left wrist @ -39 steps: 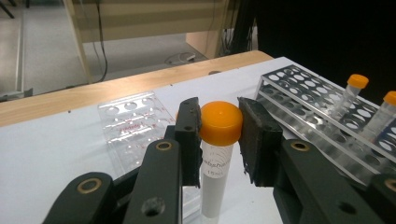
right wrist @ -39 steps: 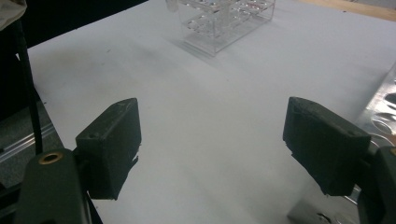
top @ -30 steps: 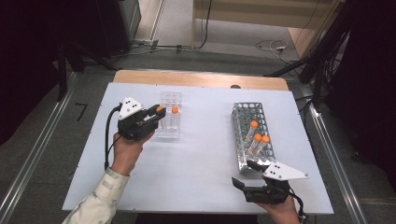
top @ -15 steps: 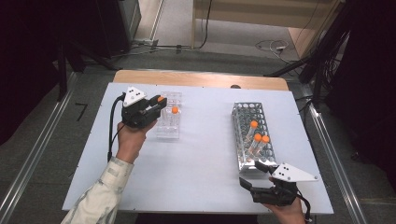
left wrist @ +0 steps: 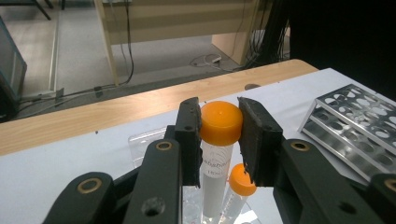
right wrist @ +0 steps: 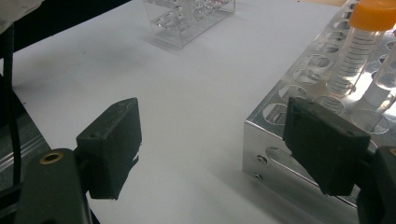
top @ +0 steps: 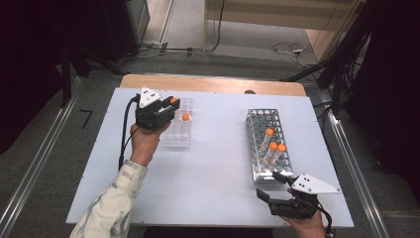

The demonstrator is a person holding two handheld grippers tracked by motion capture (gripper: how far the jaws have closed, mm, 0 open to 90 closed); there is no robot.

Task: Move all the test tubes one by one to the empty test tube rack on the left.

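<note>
My left gripper (top: 168, 105) (left wrist: 219, 133) is shut on the orange cap of a clear tube (left wrist: 215, 158), holding it upright over the clear plastic rack (top: 179, 130). A second orange-capped tube (top: 185, 117) (left wrist: 240, 183) stands in that rack just beyond. On the right, a metal rack (top: 257, 130) (right wrist: 280, 116) holds three orange-capped tubes (top: 273, 147). My right gripper (top: 271, 186) (right wrist: 219, 144) stands open near the table's front edge, beside the metal rack's near corner, with nothing between its jaws.
The white table top (top: 218, 153) spreads between the two racks. A wooden strip (top: 213, 84) runs along the far edge. Cables (top: 289, 48) lie on the floor beyond, and metal rails flank the table.
The left gripper has carried the orange-capped tube away from me, along the clear rack toward its far end. The right gripper has shifted slightly near the front edge.
</note>
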